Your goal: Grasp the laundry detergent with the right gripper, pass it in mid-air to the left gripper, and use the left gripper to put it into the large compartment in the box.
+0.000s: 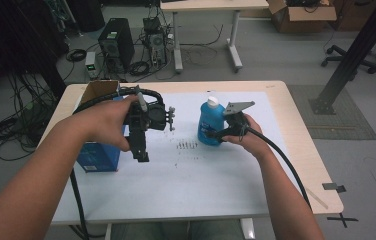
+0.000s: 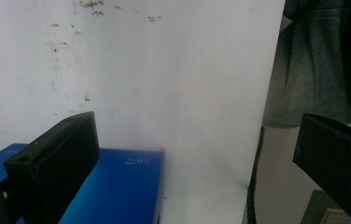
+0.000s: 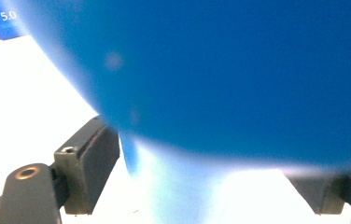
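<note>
Two grippers at a white-covered table, the right one closed around a blue bottle.

From the high view, the blue bottle [image 1: 210, 123] with a white cap stands upright on the white sheet [image 1: 196, 185] near the middle of the table [image 1: 306, 150]; the right gripper [image 1: 217, 133] comes in level from its right, jaws either side of its lower body. The left gripper [image 1: 143, 152] points downward above the sheet, just beside a blue box [image 1: 98, 157] at the table's left. In the left gripper view its jaws stand wide apart with nothing between them, released, the blue box [image 2: 117, 186] lying below. In the right gripper view the bottle [image 3: 220, 70] looms close and blurred, and both jaws meet its underside, grasping it.
</note>
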Demonstrator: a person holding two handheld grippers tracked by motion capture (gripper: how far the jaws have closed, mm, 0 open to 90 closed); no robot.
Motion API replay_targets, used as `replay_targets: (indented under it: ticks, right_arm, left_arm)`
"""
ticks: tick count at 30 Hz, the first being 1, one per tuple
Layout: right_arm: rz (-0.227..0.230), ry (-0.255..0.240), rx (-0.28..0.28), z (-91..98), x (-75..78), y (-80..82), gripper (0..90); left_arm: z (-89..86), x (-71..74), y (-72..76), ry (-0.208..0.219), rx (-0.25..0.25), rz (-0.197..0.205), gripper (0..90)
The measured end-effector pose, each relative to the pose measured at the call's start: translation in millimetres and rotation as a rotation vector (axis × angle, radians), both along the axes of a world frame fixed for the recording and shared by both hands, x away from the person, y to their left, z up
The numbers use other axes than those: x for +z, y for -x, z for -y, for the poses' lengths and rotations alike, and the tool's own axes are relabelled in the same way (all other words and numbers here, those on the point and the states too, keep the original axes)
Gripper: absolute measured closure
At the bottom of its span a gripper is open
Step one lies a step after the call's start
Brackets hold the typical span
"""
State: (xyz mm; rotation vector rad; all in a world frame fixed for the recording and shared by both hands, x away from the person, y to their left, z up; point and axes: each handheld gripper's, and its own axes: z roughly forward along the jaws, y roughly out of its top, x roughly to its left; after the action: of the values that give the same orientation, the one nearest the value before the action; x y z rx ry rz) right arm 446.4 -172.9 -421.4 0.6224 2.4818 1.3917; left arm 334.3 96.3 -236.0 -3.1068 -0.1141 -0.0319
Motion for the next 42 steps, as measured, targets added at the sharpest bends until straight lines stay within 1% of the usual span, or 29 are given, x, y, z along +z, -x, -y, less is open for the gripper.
replay_targets:
  ticks: [3,11,16,21,22,25,26,33,42]
  right_arm:
    - [0.003,-0.005,0.0,0.8,0.1,0.3,20.0]
    - [0.009,-0.01,0.002,1.4,-1.4,0.4,22.6]
    - [0.005,-0.027,0.006,1.3,-2.6,-0.3,24.2]
    - [0.007,-0.031,0.01,-0.7,-4.6,-1.3,28.3]
    - [0.013,-0.035,0.011,-0.5,-5.3,-1.5,32.8]
    - [0.011,-0.045,0.021,-0.6,-6.1,-1.5,37.5]
    - [0.009,-0.048,0.027,-0.6,-6.4,-1.5,40.7]
    - [0.01,-0.069,0.052,1.2,-8.5,-2.5,43.8]
    - [0.016,-0.06,0.06,1.2,-6.8,-2.6,45.8]
  left_arm:
    - [-0.2,-0.7,-0.2,0.001,0.004,-0.001,0.8]
    - [0.7,-1.9,-0.6,0.0,0.002,-0.004,0.8]
    - [0.1,-2.1,-1.3,0.001,0.002,-0.003,0.8]
    - [-1.0,-2.3,-1.5,0.004,0.006,-0.006,0.8]
    - [-1.4,-2.2,-1.8,0.004,0.005,-0.004,0.8]
    - [-1.6,-1.7,-2.0,0.006,0.005,-0.003,0.8]
    - [-1.6,-1.6,-1.9,0.006,0.007,-0.004,0.8]
    - [0.0,-1.3,-1.6,0.008,0.004,-0.004,0.8]
    - [3.5,0.3,-1.9,0.007,-0.001,-0.001,0.8]
